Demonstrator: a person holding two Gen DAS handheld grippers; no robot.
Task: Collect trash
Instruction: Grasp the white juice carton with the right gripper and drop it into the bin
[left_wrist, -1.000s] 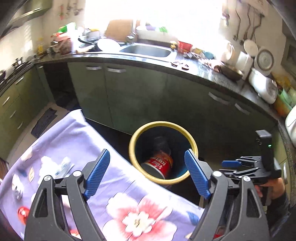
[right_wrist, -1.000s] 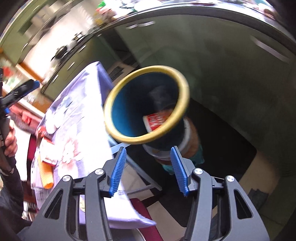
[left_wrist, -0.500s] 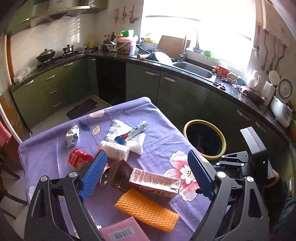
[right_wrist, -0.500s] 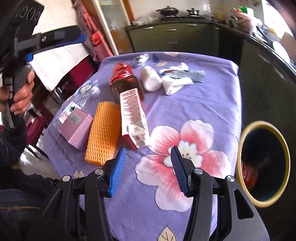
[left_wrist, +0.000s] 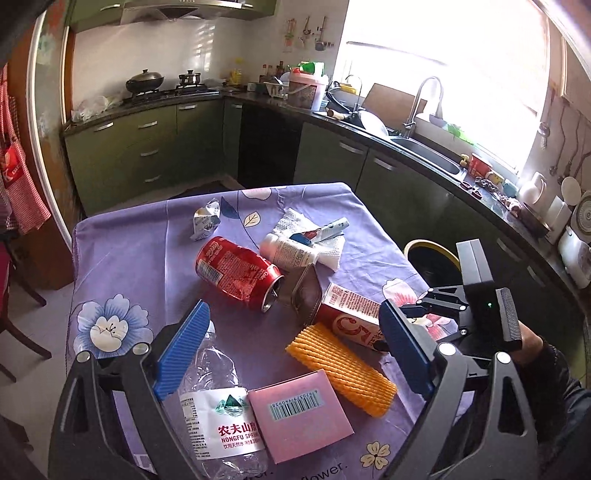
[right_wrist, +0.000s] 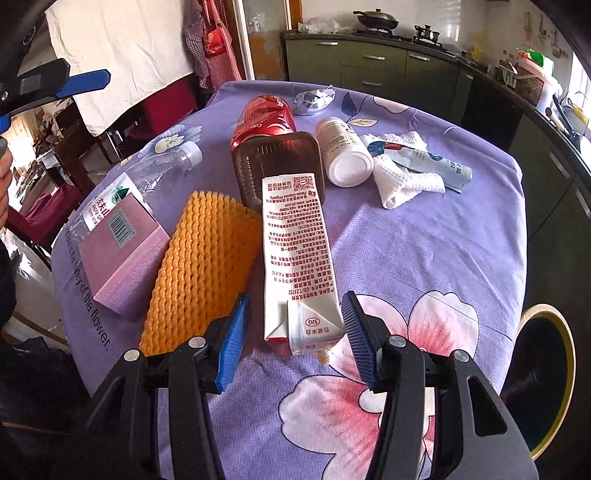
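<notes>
Trash lies on the purple flowered tablecloth (left_wrist: 122, 258). My right gripper (right_wrist: 295, 295) is open, low over the near end of a white and red milk carton (right_wrist: 295, 243), which lies between its blue pads without being pressed. My left gripper (left_wrist: 293, 310) hangs over the near table edge with its jaws opening and nothing gripped. Under it lie a clear water bottle (left_wrist: 218, 413), a pink box (left_wrist: 299, 417) and an orange foam net (left_wrist: 340, 369). Farther off are a red can (left_wrist: 236, 273), a brown tub (left_wrist: 306, 295) and a white bottle (left_wrist: 288, 251).
The yellow-rimmed bin (right_wrist: 546, 376) stands on the floor off the table's right side, with a can inside. A tissue (right_wrist: 402, 181), a tube (right_wrist: 436, 162) and a crumpled wrapper (right_wrist: 314, 98) lie at the far end. Green kitchen cabinets (left_wrist: 147, 147) run behind.
Both views have swung from the bin to the table, then closed in on the trash. My right gripper now straddles the carton's end. The left jaws have spread wider.
</notes>
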